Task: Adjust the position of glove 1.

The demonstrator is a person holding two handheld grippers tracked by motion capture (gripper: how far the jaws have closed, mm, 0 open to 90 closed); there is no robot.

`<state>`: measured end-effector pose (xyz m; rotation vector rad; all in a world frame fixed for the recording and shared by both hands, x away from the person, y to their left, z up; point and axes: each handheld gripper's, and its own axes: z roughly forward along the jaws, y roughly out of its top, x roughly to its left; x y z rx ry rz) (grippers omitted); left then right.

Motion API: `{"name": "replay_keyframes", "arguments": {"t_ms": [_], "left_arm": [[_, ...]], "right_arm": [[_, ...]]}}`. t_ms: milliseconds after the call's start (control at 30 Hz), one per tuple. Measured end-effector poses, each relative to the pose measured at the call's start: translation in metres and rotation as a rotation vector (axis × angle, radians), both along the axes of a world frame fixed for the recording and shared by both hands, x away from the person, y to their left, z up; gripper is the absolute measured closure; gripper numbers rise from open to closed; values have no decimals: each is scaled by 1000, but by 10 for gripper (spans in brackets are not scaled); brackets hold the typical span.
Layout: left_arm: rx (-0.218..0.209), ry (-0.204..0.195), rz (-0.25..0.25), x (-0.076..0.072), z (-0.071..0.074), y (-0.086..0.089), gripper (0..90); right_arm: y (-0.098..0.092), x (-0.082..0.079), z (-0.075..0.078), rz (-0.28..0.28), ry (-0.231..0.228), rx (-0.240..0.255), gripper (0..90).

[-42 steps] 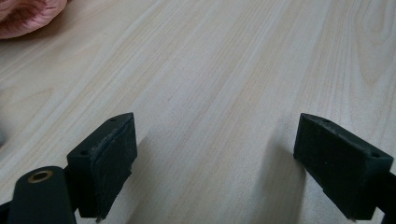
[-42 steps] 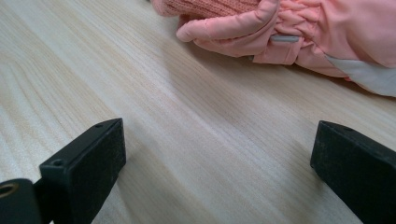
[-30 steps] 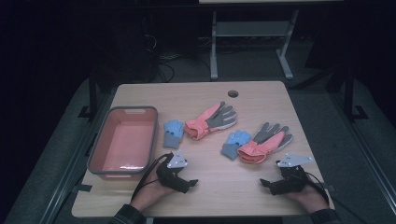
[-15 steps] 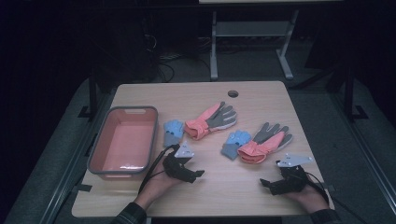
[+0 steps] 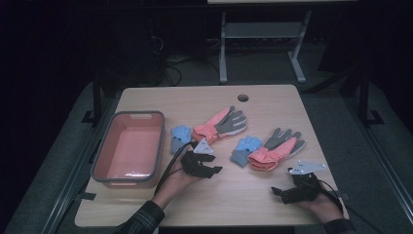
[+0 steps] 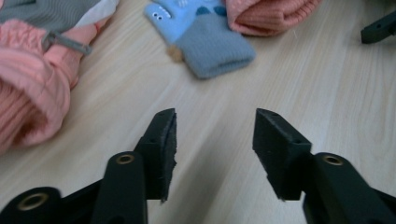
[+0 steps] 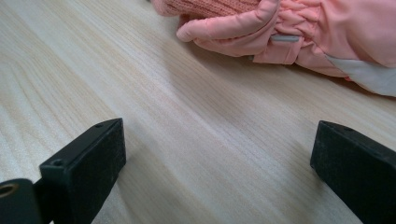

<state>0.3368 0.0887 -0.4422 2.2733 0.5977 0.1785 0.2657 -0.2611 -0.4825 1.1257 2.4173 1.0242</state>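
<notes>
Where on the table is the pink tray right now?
In the high view the pink tray sits on the table's left side, just left of a small blue glove, with the left gripper close to its near right corner.

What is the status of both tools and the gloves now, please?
Left tool empty, jaws just been closing, near pink glove. Right tool open, resting on table. Nothing in the way.

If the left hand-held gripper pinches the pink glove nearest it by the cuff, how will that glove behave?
The pink glove looks like padded fabric with a ribbed knit cuff, so it would probably sag and dangle. It seems light for its bulk. The cuff should squash under the left hand-held gripper, likely gripping well without slipping.
</notes>
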Motion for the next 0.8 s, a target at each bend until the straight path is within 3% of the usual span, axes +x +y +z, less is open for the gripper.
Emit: {"name": "replay_keyframes", "arguments": {"t_ms": [200,333,567,800], "left_arm": [[-9,-6,-15,11,4,-14,586],[-12,16,-19,19,5,-25,619],[2,40,-26,34,3,-46,620],[30,35,-38,47,1,-65,612]], "right_arm": [[0,0,0,0,0,0,30],[0,0,0,0,0,0,30],[0,0,0,0,0,0,30],[0,0,0,0,0,0,30]]}}
